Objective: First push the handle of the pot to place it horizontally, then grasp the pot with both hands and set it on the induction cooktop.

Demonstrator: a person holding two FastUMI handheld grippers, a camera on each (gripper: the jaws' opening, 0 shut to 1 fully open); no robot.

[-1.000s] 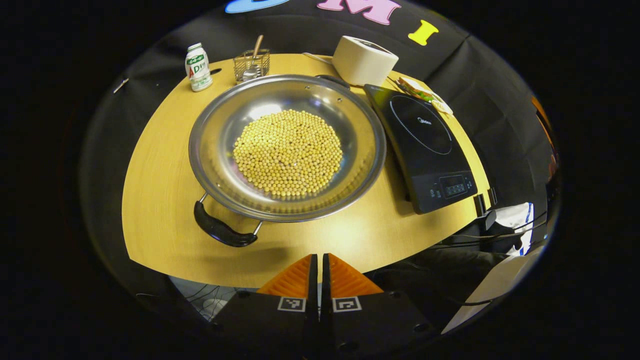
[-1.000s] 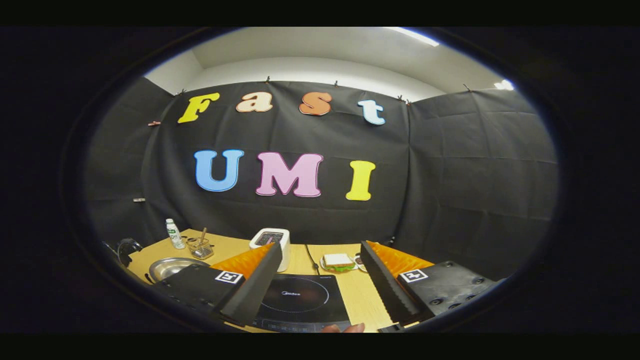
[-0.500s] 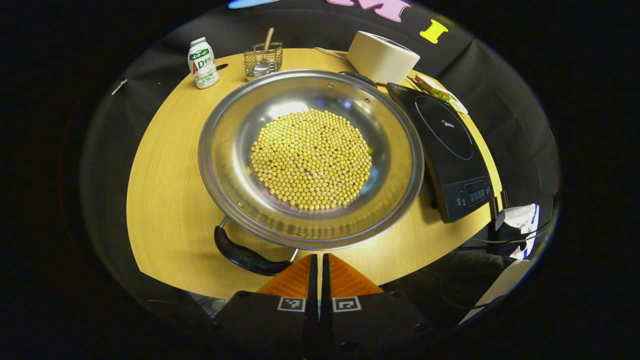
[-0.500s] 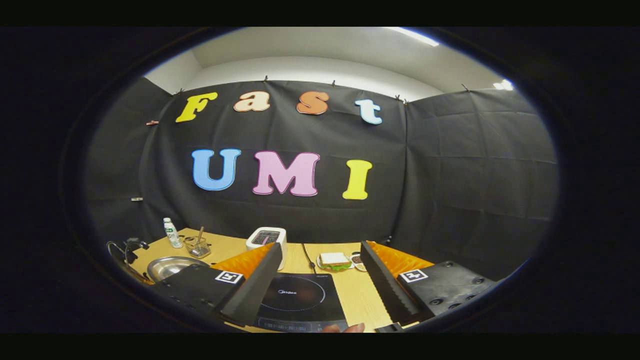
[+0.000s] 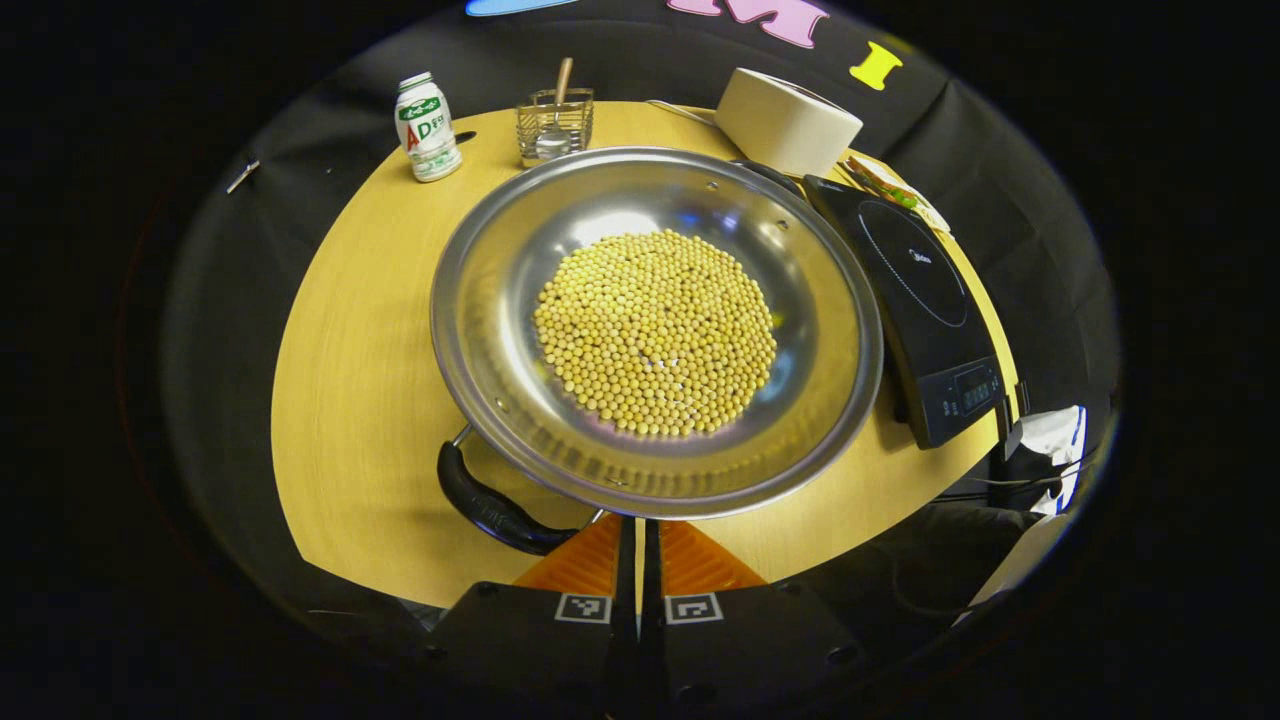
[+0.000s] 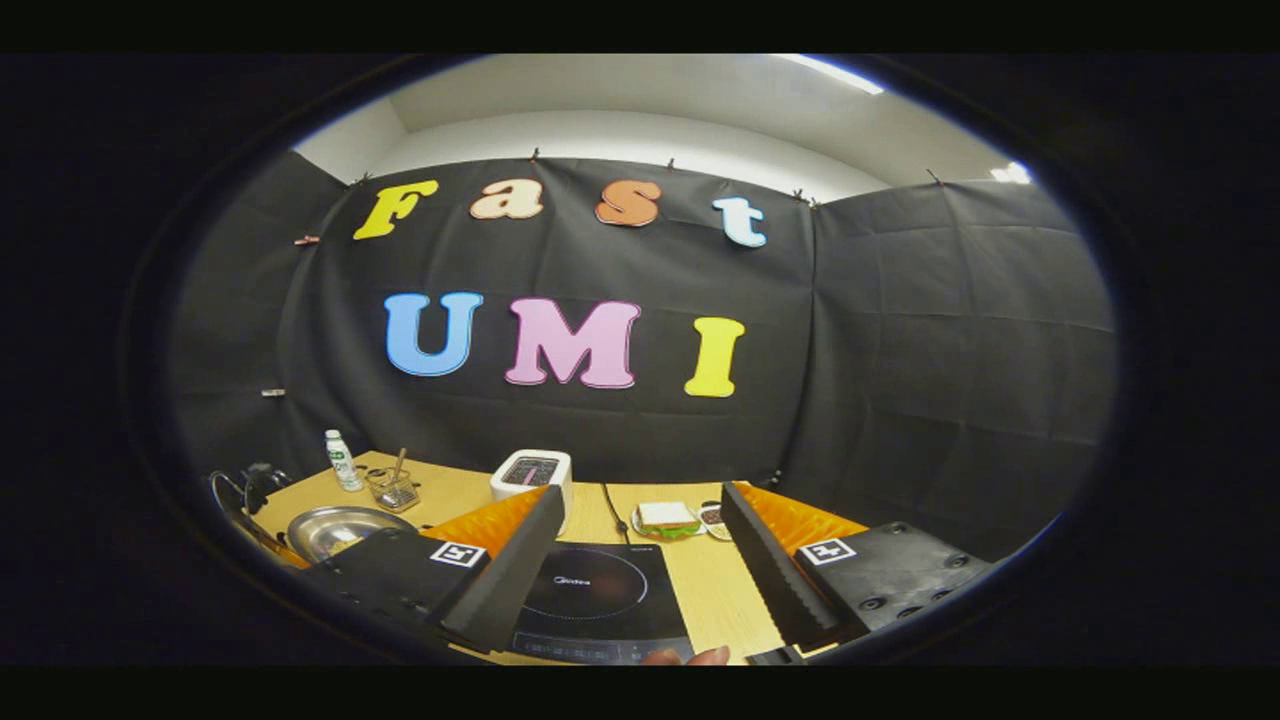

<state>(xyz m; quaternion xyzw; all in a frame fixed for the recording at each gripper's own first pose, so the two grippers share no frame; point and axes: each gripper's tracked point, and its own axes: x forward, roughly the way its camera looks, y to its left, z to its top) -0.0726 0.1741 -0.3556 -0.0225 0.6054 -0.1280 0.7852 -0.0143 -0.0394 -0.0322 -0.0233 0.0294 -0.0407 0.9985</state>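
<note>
A wide steel pot (image 5: 480,330) holding a heap of yellow beans (image 5: 655,333) sits on the round wooden table (image 5: 350,400). Its near black handle (image 5: 490,508) points toward the table's front edge, left of my left gripper (image 5: 638,525), which is shut with nothing between its fingers and sits just below the pot's near rim. A second handle (image 5: 765,172) peeks out at the far rim. The black induction cooktop (image 5: 915,300) lies right of the pot. My right gripper (image 6: 640,530) hangs open above the cooktop (image 6: 590,595), with the pot (image 6: 335,530) far left.
At the table's back stand a small white bottle (image 5: 427,127), a wire holder with a spoon (image 5: 553,125) and a white toaster (image 5: 787,122). A sandwich on a plate (image 5: 885,185) lies behind the cooktop. Cables and a white cloth (image 5: 1045,445) lie beyond the table's right edge.
My left gripper has moved forward toward the pot, so the pot looks larger and its near rim now meets the shut fingertips. The right gripper has barely moved.
</note>
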